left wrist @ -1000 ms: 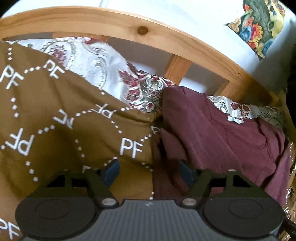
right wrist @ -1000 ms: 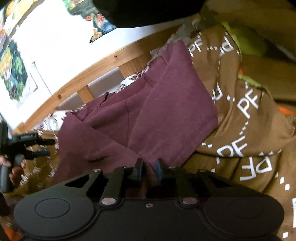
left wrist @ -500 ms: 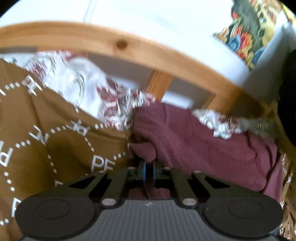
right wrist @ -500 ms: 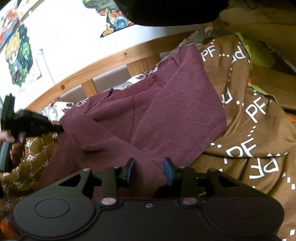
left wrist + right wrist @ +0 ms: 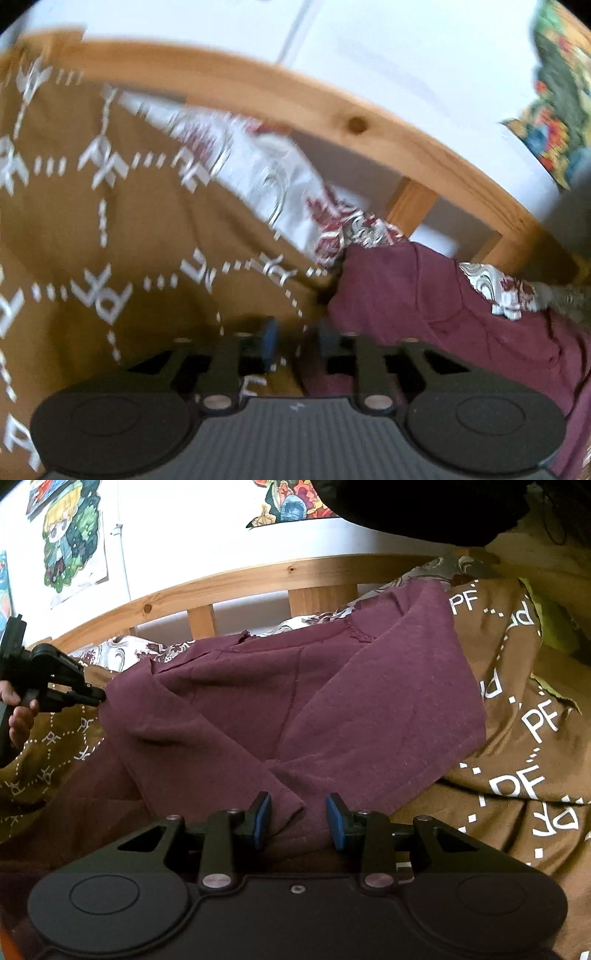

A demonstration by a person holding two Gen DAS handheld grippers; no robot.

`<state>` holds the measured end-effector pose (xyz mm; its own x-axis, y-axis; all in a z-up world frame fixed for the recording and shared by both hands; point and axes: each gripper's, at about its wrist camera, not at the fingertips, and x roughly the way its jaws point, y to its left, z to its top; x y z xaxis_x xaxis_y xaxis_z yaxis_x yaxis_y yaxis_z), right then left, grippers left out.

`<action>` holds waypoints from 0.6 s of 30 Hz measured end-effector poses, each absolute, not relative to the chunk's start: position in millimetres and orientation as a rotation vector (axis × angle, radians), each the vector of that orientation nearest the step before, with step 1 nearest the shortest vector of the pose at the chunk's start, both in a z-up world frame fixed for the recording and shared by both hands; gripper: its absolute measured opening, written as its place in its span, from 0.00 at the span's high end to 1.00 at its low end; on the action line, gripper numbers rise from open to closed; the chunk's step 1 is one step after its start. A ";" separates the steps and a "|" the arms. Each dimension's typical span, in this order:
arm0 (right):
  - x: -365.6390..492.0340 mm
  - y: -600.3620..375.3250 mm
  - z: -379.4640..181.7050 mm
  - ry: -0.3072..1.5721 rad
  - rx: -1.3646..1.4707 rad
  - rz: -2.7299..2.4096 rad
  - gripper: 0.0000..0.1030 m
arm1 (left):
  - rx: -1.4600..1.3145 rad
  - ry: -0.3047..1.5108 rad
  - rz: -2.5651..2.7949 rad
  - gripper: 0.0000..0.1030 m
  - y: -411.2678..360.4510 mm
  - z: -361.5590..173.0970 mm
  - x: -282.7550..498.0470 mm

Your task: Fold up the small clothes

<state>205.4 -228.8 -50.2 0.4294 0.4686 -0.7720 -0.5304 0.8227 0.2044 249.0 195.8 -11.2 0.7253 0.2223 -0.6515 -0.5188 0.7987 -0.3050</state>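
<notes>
A maroon garment [image 5: 295, 709] lies partly folded on a brown bedspread with white PF letters [image 5: 517, 782]. My right gripper [image 5: 298, 821] is open, its blue pads either side of the garment's near folded corner, holding nothing. My left gripper [image 5: 293, 341] is open at the garment's left edge [image 5: 424, 302], its blue pads apart over the brown bedspread [image 5: 110, 240]. In the right wrist view the left gripper [image 5: 92, 698] touches the garment's left corner. The left wrist view is blurred.
A wooden bed rail [image 5: 258, 579] runs behind the garment against a white wall with posters [image 5: 70, 535]. A white and red patterned pillow [image 5: 295, 192] lies under the rail. A green cloth [image 5: 550, 627] shows at the right.
The left gripper closed on the garment's edge and has now opened again, shifted left. The right gripper opened from shut and let the garment's near corner go.
</notes>
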 end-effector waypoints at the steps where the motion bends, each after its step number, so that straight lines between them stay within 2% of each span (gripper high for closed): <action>1: 205.9 -229.2 -50.8 0.941 -0.066 0.623 0.65 | -0.462 0.625 0.417 0.55 192.9 -8.2 249.6; 3: 206.5 -229.4 -51.5 0.943 -0.060 0.622 0.65 | -0.403 0.612 0.384 0.50 187.2 -2.2 254.4; 7: 205.3 -229.2 -52.2 0.939 -0.062 0.622 0.65 | -0.309 0.672 0.347 0.49 183.4 -2.2 277.3; 8: 205.0 -229.3 -52.2 0.938 -0.060 0.622 0.65 | -0.282 0.708 0.346 0.55 183.6 -5.3 285.7; 9: 205.2 -229.6 -52.3 0.938 -0.059 0.622 0.65 | -0.254 0.745 0.340 0.82 183.1 -9.1 295.3; 10: 205.3 -229.8 -52.2 0.939 -0.057 0.623 0.65 | -0.237 0.761 0.335 0.92 182.2 -11.5 300.5; 13: 205.5 -230.2 -52.1 0.938 -0.056 0.625 0.65 | -0.267 0.699 0.371 0.92 179.4 -9.4 300.6; 16: 205.8 -230.9 -52.0 0.938 -0.051 0.626 0.65 | -0.253 0.730 0.397 0.92 178.4 -17.2 304.9; 17: 205.7 -230.9 -52.1 0.938 -0.049 0.625 0.65 | -0.247 0.738 0.404 0.88 178.4 -19.6 305.7; 18: 205.6 -230.8 -52.2 0.937 -0.050 0.626 0.65 | -0.247 0.736 0.414 0.79 178.5 -20.6 304.8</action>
<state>205.6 -230.8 -52.2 0.4295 0.4802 -0.7648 -0.5219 0.8231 0.2237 304.8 178.5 -20.6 0.6655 0.2774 -0.6929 -0.4482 0.8909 -0.0738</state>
